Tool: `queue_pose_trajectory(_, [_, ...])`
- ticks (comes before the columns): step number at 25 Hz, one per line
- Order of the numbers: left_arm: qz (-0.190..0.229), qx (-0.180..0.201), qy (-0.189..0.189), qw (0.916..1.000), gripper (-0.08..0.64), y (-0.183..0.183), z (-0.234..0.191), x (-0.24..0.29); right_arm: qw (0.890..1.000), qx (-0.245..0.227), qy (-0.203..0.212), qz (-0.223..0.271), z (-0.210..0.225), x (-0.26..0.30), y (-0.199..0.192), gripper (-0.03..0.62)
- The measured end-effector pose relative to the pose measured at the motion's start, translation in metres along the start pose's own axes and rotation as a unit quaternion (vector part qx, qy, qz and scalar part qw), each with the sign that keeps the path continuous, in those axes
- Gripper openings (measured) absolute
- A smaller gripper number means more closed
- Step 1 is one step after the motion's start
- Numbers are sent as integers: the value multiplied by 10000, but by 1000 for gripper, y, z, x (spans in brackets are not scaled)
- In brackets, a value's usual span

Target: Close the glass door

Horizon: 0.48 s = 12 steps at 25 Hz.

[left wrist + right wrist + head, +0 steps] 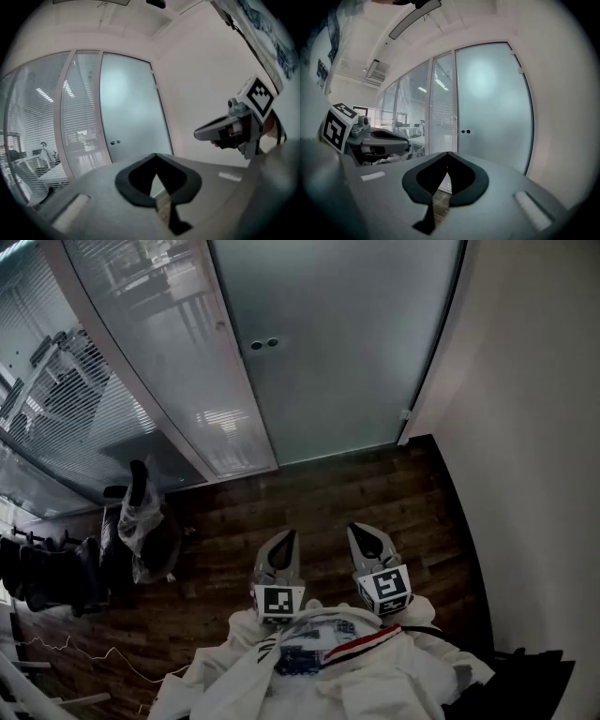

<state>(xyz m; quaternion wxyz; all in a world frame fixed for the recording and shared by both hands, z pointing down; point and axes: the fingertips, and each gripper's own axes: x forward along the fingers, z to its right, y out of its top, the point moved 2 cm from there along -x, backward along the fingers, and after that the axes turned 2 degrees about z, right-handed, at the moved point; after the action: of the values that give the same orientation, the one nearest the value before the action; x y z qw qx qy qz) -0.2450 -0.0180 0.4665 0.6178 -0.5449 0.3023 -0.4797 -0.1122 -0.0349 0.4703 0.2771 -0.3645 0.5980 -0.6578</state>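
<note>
The frosted glass door [328, 343] fills the opening between a pale frame post and the white wall, and carries two small round fittings [263, 344] near its left edge. It also shows ahead in the left gripper view as the door [131, 108] and in the right gripper view as the door [492, 103]. My left gripper [279, 545] and right gripper [368, 538] hang side by side over the wood floor, well short of the door. Both are shut and hold nothing. The left gripper [156, 154] has its tips together, and so does the right gripper [448, 153].
A glass partition with blinds [84, 409] runs off to the left of the door. A plastic bag and dark chairs [141, 521] stand at the left, with thin cables [84, 652] on the dark wood floor [319, 493]. A white wall [525, 427] closes the right side.
</note>
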Motion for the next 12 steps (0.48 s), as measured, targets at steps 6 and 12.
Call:
queue_pose_trajectory(6, [100, -45, 33, 9999, 2, -2, 2, 3, 9986, -462, 210, 156, -5, 0, 14, 6])
queue_pose_trajectory(12, [31, -86, 17, 10000, 2, 3, 5, 0, 9983, -457, 336, 112, -13, -1, 8, 6])
